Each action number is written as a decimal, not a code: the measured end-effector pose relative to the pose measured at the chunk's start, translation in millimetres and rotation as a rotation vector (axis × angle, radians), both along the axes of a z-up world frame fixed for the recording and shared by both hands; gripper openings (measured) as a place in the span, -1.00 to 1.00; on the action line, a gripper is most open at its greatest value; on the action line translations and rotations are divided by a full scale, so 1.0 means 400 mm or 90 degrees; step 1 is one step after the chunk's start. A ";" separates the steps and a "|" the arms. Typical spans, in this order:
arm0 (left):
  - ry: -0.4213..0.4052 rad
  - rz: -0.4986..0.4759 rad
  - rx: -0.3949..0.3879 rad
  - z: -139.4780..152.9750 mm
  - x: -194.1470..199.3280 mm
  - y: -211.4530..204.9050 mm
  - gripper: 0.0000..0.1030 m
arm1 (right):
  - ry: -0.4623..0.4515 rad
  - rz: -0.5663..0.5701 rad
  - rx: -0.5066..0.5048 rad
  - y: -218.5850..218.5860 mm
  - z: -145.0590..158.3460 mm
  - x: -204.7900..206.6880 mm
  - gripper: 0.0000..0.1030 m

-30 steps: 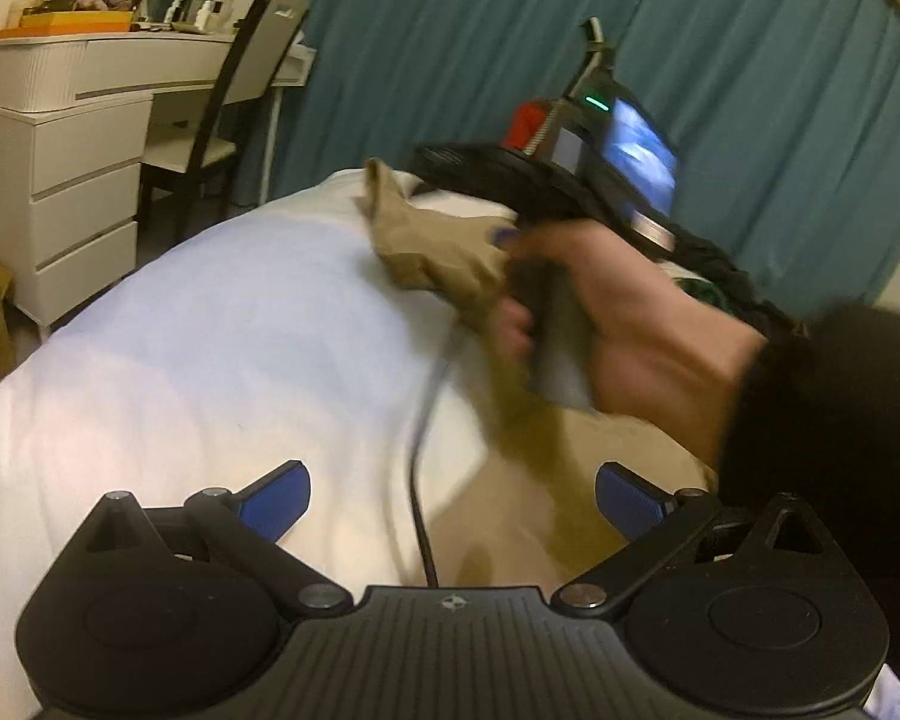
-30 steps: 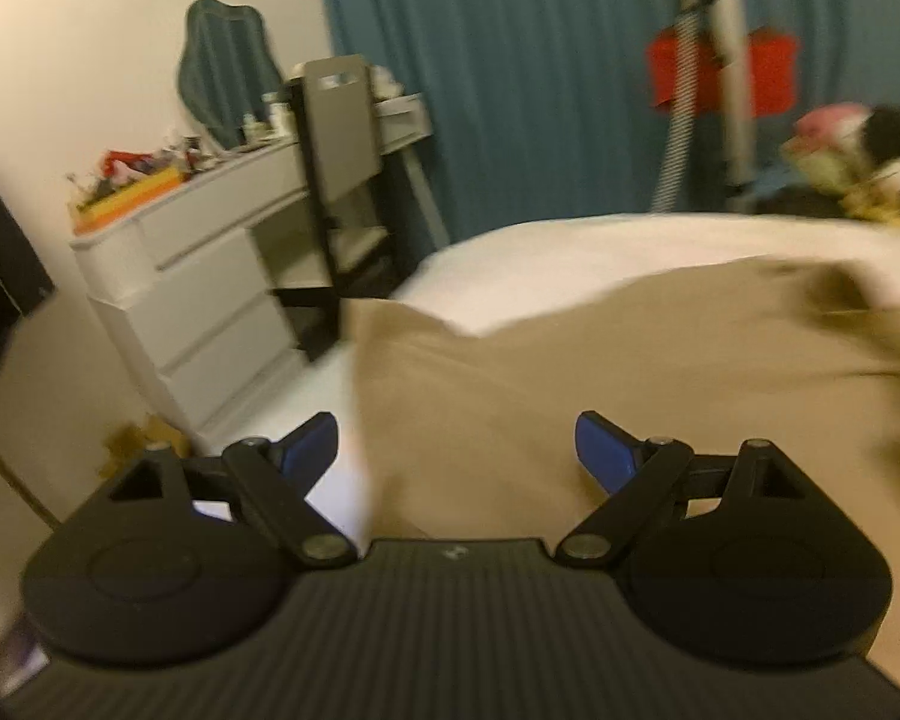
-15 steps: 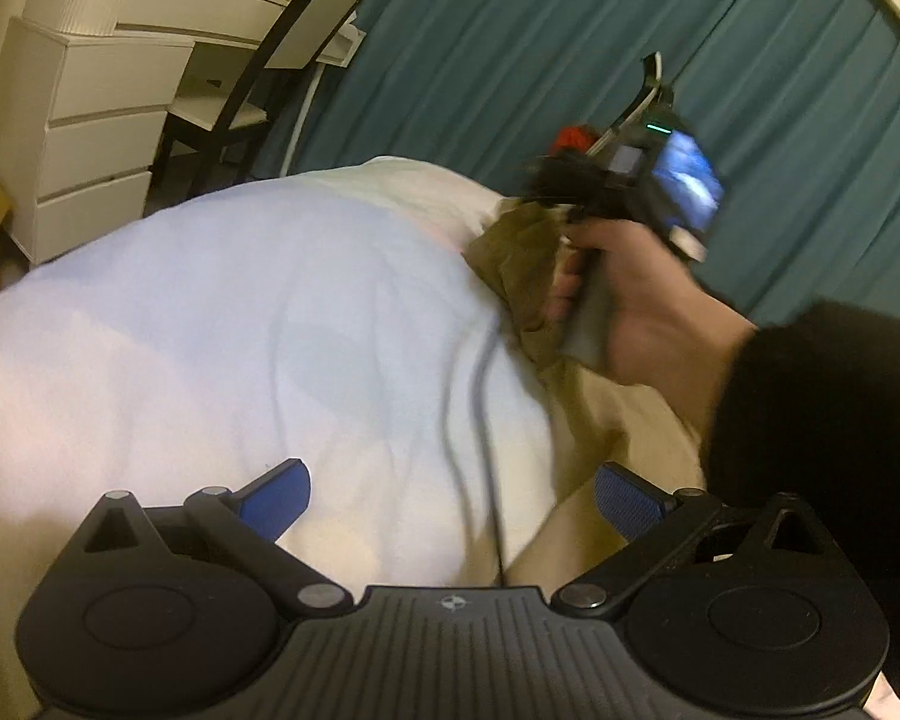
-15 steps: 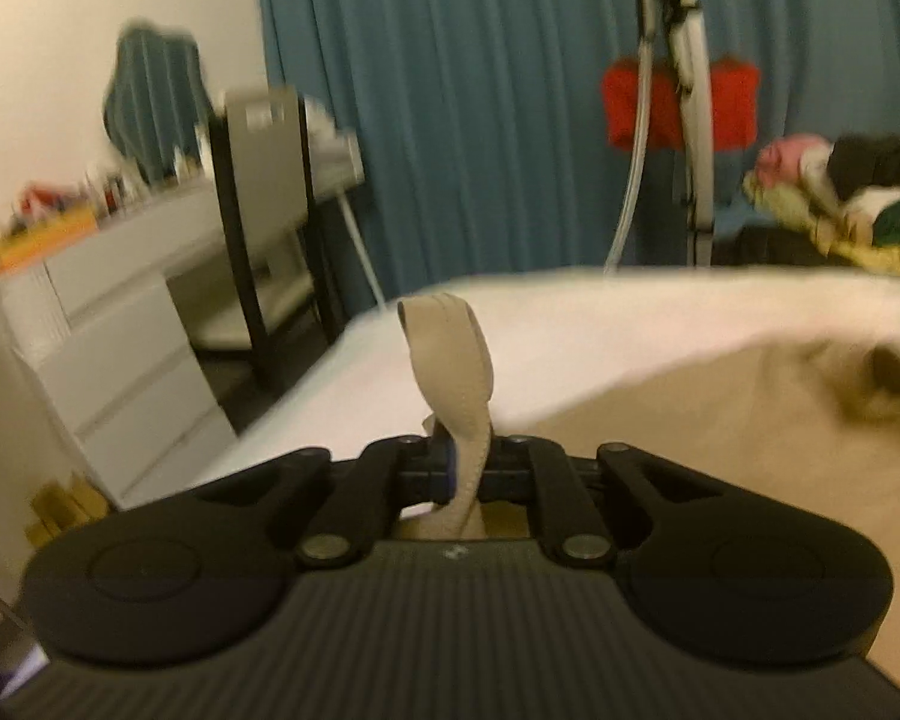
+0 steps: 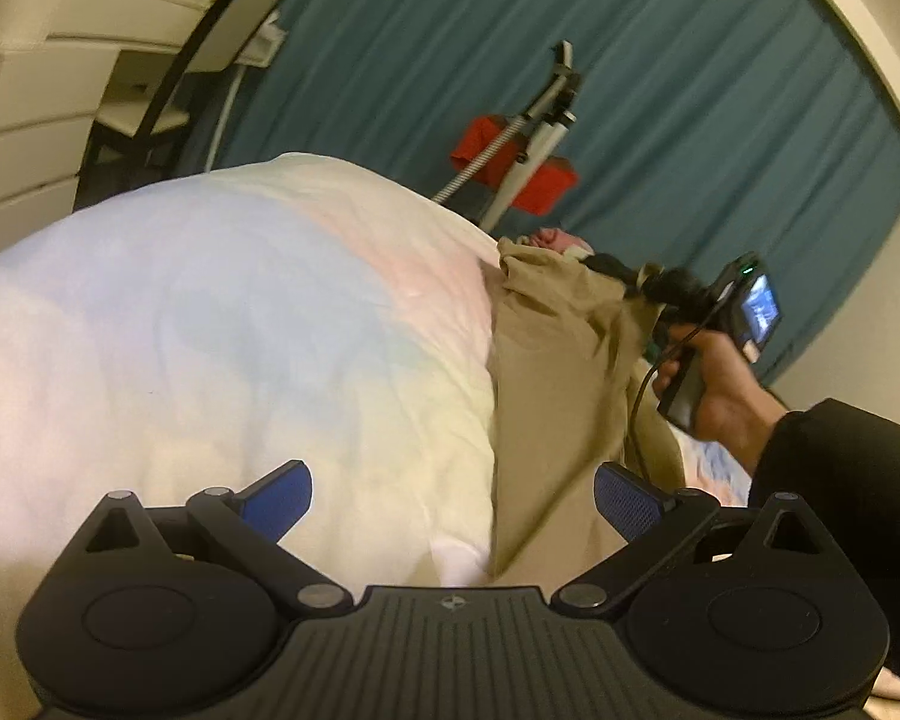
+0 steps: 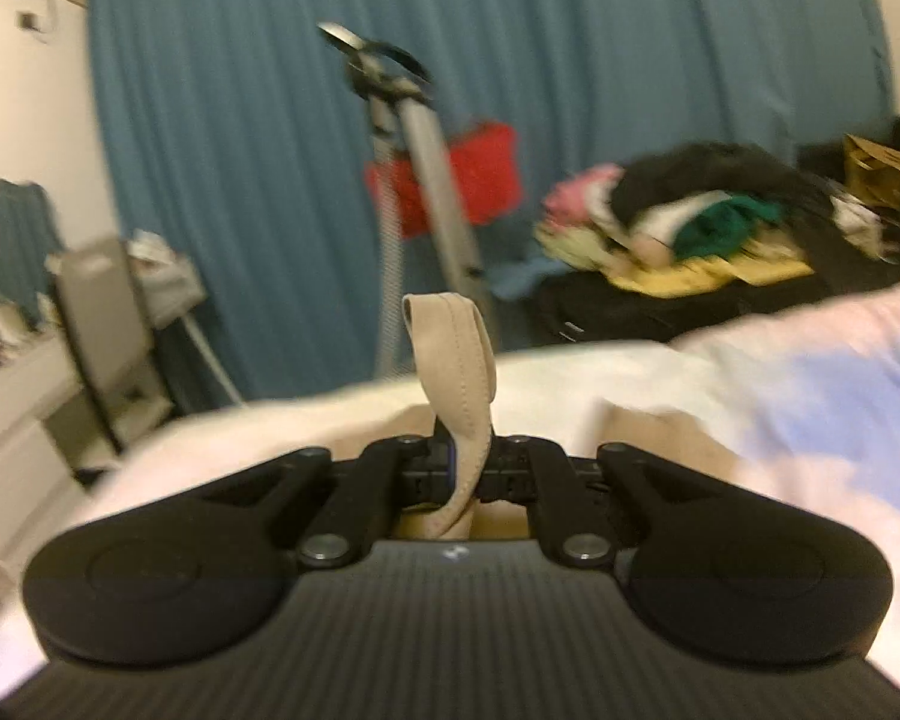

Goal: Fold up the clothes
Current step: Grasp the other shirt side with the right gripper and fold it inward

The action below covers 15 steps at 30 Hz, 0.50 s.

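A tan garment [image 5: 561, 360] lies on the right side of the white bed [image 5: 240, 330]. My right gripper [image 6: 465, 462] is shut on a hemmed edge of the tan garment [image 6: 456, 372], which sticks up between its fingers. In the left wrist view the right gripper [image 5: 642, 282] holds the garment's far end lifted off the bed. My left gripper [image 5: 453, 495] is open and empty, low over the bed, with the garment's near edge between its fingers.
A white dresser [image 5: 24, 138] and dark chair [image 5: 210, 54] stand left of the bed. A tripod with a red thing [image 6: 444, 180] stands before the teal curtain [image 5: 630, 90]. A pile of clothes [image 6: 702, 216] lies at the back right.
My right gripper closed on the garment's edge and pulled it to the right across the bed. My left gripper stayed open and turned to look further right.
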<state>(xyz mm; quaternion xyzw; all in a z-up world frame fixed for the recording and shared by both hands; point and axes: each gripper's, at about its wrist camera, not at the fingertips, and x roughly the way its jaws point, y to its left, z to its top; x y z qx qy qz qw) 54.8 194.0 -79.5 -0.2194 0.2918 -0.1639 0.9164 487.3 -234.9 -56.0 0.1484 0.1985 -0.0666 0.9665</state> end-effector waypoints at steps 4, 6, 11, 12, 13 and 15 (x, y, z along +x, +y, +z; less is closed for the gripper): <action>-0.004 -0.047 0.055 -0.017 0.005 -0.071 0.97 | 0.048 -0.008 0.016 -0.050 -0.074 0.004 -0.72; -0.003 -0.073 0.086 -0.030 0.009 -0.101 0.96 | 0.065 0.007 0.003 -0.047 -0.072 -0.005 -0.32; 0.000 -0.130 0.100 -0.051 0.030 -0.130 0.92 | 0.036 0.060 -0.033 -0.012 0.012 -0.161 0.61; 0.007 -0.134 0.089 -0.050 0.030 -0.126 0.92 | 0.035 0.070 -0.029 -0.005 0.028 -0.204 0.61; 0.016 -0.136 0.076 -0.048 0.032 -0.120 0.92 | 0.033 0.072 -0.024 0.003 0.047 -0.250 0.61; 0.034 -0.138 0.047 -0.045 0.040 -0.103 0.92 | 0.041 0.064 -0.018 0.016 0.082 -0.369 0.61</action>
